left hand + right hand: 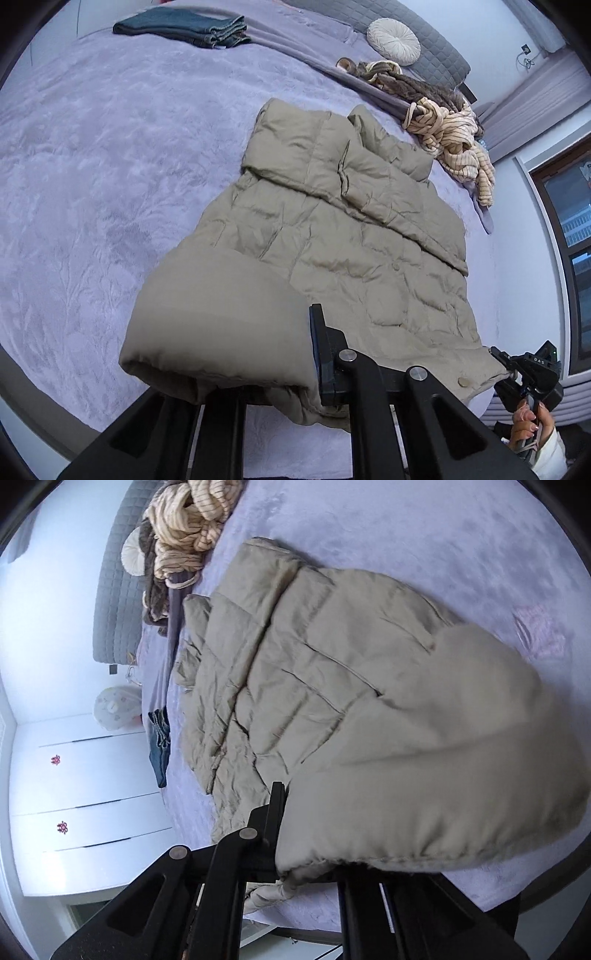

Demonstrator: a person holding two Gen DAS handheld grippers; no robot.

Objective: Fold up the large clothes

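A beige quilted puffer jacket (pixel 332 229) lies spread on the lilac bed, its sleeves folded across the body. My left gripper (pixel 280 373) is shut on the jacket's near hem corner and lifts it, so the fabric bulges over the fingers. In the right wrist view the same jacket (pixel 303 672) fills the middle. My right gripper (pixel 314 853) is shut on the other hem corner, which drapes over its fingers. The right gripper also shows in the left wrist view (pixel 498 358) at the jacket's right hem, held by a hand.
Folded blue jeans (pixel 184 27) lie at the far left of the bed (pixel 92 166). A pile of striped and brown clothes (pixel 450 125) sits near a round white cushion (pixel 393 40) and grey headboard. White drawers (pixel 81 775) stand beside the bed.
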